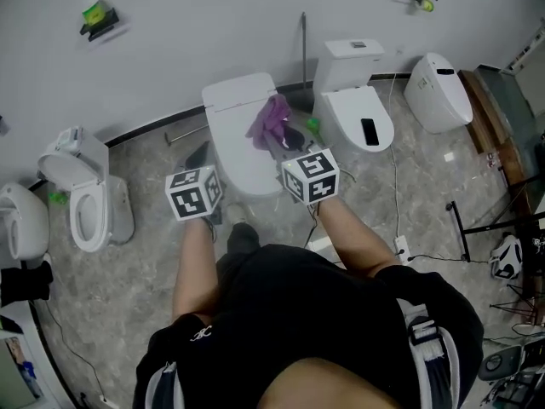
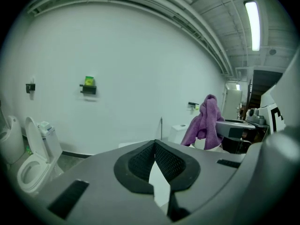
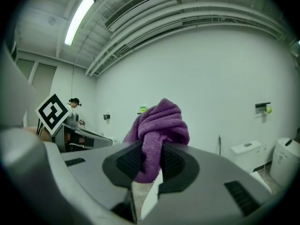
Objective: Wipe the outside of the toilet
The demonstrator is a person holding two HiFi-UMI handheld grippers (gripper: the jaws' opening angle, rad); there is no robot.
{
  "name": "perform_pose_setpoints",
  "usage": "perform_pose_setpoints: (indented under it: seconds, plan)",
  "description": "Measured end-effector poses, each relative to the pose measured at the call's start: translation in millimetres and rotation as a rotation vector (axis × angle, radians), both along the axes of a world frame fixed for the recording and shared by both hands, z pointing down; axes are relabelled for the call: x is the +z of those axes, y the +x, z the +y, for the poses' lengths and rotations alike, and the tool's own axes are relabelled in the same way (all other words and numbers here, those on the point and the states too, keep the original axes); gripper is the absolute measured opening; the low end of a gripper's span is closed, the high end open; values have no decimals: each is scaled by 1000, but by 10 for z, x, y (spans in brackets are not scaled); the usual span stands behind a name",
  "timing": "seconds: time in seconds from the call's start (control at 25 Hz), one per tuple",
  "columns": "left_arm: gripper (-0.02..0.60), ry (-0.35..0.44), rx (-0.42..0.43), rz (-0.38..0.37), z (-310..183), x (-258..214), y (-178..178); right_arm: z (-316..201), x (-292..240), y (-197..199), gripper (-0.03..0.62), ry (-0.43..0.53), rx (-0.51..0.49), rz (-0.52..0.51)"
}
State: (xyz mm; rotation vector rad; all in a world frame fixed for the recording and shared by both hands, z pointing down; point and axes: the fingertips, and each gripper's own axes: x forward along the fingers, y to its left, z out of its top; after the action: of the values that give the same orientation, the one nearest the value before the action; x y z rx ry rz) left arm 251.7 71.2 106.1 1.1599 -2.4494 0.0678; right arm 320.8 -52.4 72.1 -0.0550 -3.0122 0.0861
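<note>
The grey floor carries a row of toilets along its far edge, against the white wall. The one to wipe looks to be the closed toilet straight ahead, between an open-lidded toilet and another closed one. The purple cloth hangs bunched over the right side of the lid, and the right tool has its jaws clamped onto a fold of it. The left tool has its jaws brought together on nothing, near the lid's left edge. Since the cloth is balled up, it would be best laid flat on the porcelain. Wipe from the lid down the sides in overlapping strokes, keeping the hard jaws off the surface.
</note>
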Motion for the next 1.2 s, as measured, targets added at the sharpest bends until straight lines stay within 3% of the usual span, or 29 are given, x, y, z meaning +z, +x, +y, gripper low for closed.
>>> perform_pose_setpoints:
  seconds: [0.16, 0.32, 0.56, 0.76, 0.96, 1.2]
  plan:
    - [8, 12, -20, 20, -186, 24, -668, -145, -19, -682, 80, 3, -77, 6]
    - [8, -17, -40, 86, -230, 277, -1307, -209, 107, -1434, 80, 3, -140, 50]
    - [8, -47, -56, 174, -260, 718, -2385, -261, 545, -2710, 80, 11, -211, 142]
    - [8, -69, -47, 197, -363, 1066, -3296, -372, 1005, -3697, 80, 22, -229, 206]
    - [8, -86, -48, 215, -504, 1443, -3868, -490, 1633, -4332, 80, 15, -274, 315]
    - [8, -92, -89, 305, -555, 2155, -4228, -488, 2415, -4906, 80, 3, -370, 387]
